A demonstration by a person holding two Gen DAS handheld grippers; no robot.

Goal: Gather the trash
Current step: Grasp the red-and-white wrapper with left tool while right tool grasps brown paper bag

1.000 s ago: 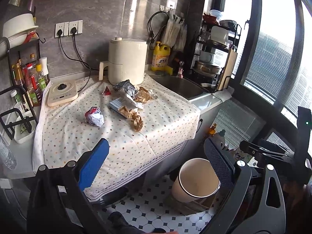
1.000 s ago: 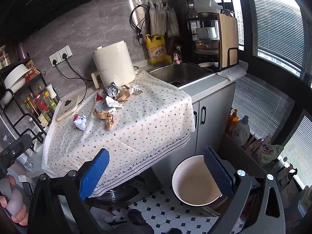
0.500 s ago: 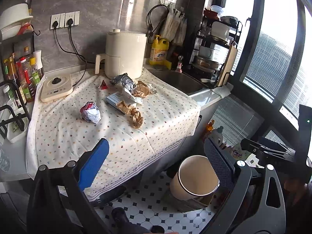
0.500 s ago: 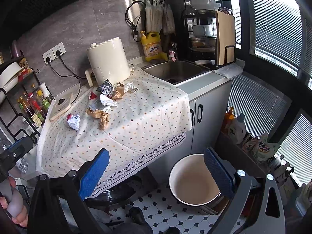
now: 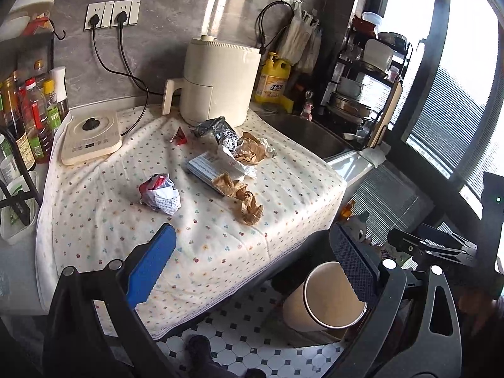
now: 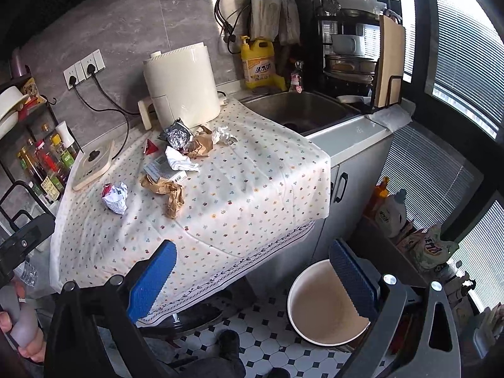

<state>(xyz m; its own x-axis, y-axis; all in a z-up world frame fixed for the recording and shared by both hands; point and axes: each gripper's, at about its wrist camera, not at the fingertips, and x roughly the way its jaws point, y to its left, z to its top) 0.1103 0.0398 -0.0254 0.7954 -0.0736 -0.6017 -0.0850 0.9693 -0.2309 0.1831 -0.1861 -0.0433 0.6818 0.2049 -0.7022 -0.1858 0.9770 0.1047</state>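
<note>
Right now I have both grippers hanging off the near edge of the counter with nothing in them. My left gripper (image 5: pixel 252 271) has its jaws spread wide, the blue pad over the flowered cloth (image 5: pixel 201 245) and the dark pad over the bin (image 5: pixel 327 299). My right gripper (image 6: pixel 252 274) is spread just as wide, one pad over the cloth's hanging hem, the other over the bin (image 6: pixel 321 308) on the tiled floor.

All the trash lies on the cloth, well apart from either gripper. Nearest to me is a white-and-red crumpled wrapper (image 5: pixel 160 193), alone on the left side. Right of it a twisted strip of brown paper (image 5: pixel 244 197) trails toward the counter edge, its upper end touching a flat blue-grey packet (image 5: pixel 204 167). White crumpled paper (image 5: pixel 231 162) lies on that packet. Behind these, a wad of brown paper (image 5: pixel 250 152) touches a crushed foil bag (image 5: pixel 220 132), which lies right in front of the cream air fryer (image 5: pixel 217 82). A small red triangular scrap (image 5: pixel 179 135) is on its own, left of the foil. In the right view I also see a small white crumple (image 6: pixel 223 134) just right of the brown wad.

The bin stands open beside the cabinet, below the cloth's corner; its inside looks bare as far as I can see. A flat cream cooker (image 5: pixel 91 140) occupies the cloth's far left corner.
</note>
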